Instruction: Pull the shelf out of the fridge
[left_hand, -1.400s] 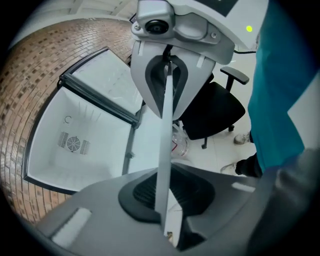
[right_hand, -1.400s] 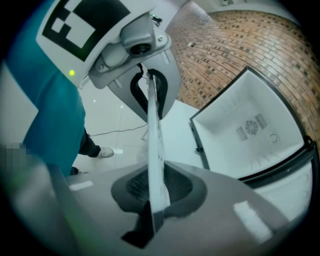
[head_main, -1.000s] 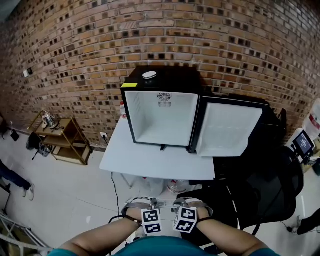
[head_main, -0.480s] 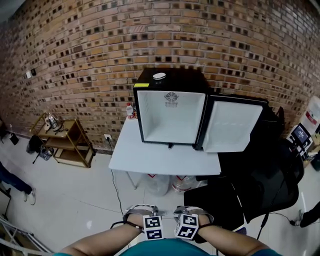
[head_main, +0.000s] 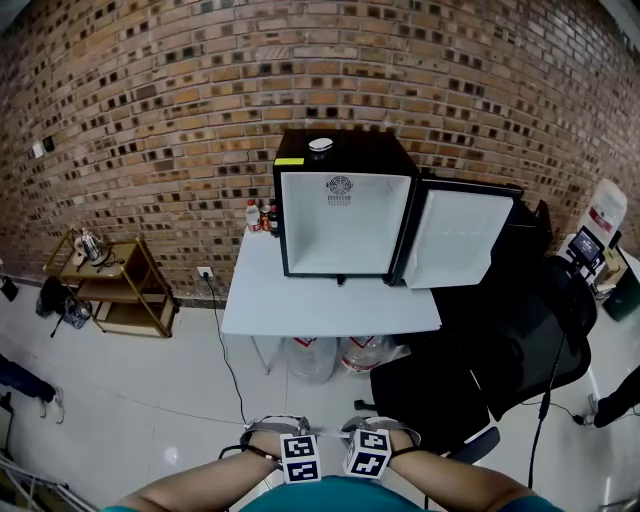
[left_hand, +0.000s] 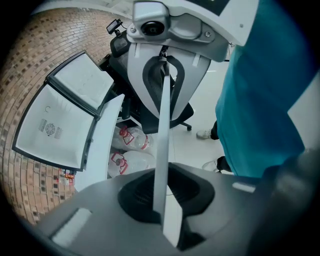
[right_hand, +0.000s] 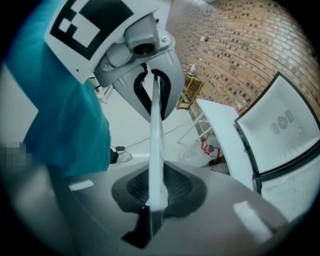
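Observation:
The black mini fridge (head_main: 345, 215) stands on a white table (head_main: 330, 310). Its door (head_main: 460, 238) is swung open to the right, and no shelf shows in the white cavity. My left gripper (head_main: 300, 458) and right gripper (head_main: 368, 452) are close to my body, far from the fridge, and face each other. A thin white panel, apparently the shelf (left_hand: 162, 140), runs edge-on from the left gripper (left_hand: 167, 220) to the other gripper's jaws. In the right gripper view the shelf (right_hand: 155, 130) leads from the right gripper (right_hand: 152, 215) to the left one. Both grippers are shut on it.
Two large water jugs (head_main: 345, 355) sit under the table. A black office chair (head_main: 480, 380) stands right of it. A wooden rack (head_main: 120, 280) is by the brick wall at left. Small bottles (head_main: 260, 215) stand beside the fridge. A cable (head_main: 230, 370) trails over the floor.
The fridge and table have shifted right and up in the head view and look slightly smaller. Both grippers stay together against my body.

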